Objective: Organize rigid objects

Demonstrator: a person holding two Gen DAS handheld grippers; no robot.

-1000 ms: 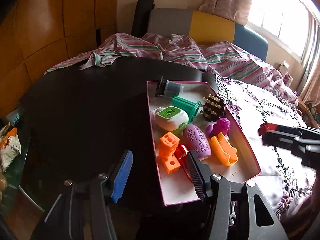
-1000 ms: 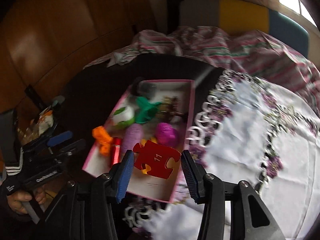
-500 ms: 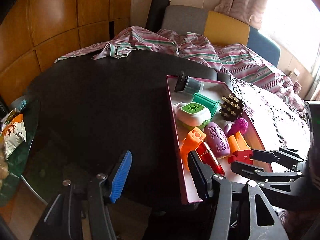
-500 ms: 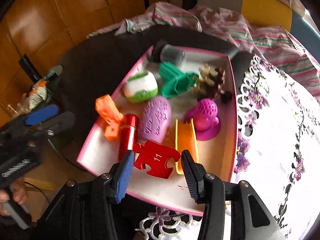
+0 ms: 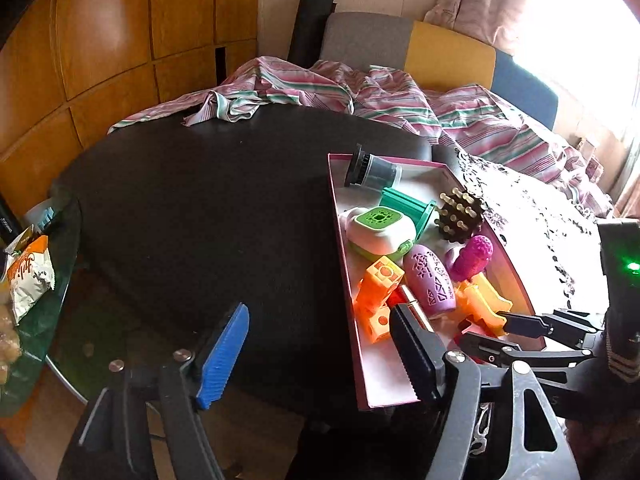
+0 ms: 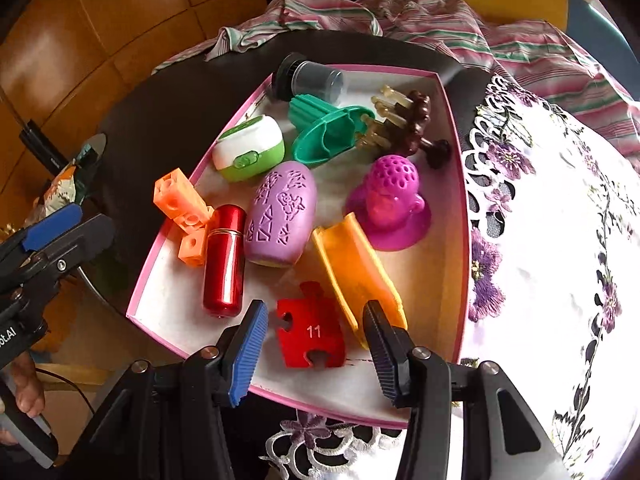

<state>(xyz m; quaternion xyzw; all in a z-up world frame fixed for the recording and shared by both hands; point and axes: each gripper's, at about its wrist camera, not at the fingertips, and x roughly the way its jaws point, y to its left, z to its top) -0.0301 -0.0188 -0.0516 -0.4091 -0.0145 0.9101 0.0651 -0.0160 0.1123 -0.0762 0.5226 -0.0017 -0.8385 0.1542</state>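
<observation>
A pink-rimmed box (image 6: pixel 456 148) holds several toys: a red puzzle piece marked 11 (image 6: pixel 310 333), an orange scoop (image 6: pixel 354 268), a red cylinder (image 6: pixel 224 264), a purple egg (image 6: pixel 282 216), orange cubes (image 6: pixel 180 200) and a magenta figure (image 6: pixel 394 204). My right gripper (image 6: pixel 316 354) is open, its fingers on either side of the puzzle piece, which lies on the box floor. My left gripper (image 5: pixel 320 352) is open and empty over the dark table, left of the box (image 5: pixel 360 360). The right gripper's fingers (image 5: pixel 524 322) show in the left wrist view over the box's near end.
The box sits across a dark round table (image 5: pixel 200 200) and a white floral cloth (image 6: pixel 560 240). A striped cloth (image 5: pixel 360 92) lies at the table's far edge. Snack bags (image 5: pixel 28 276) sit at the left on a glass side table.
My right gripper came down into the box and opened; the red puzzle piece left its grip and now lies on the box floor. My left gripper drifted left.
</observation>
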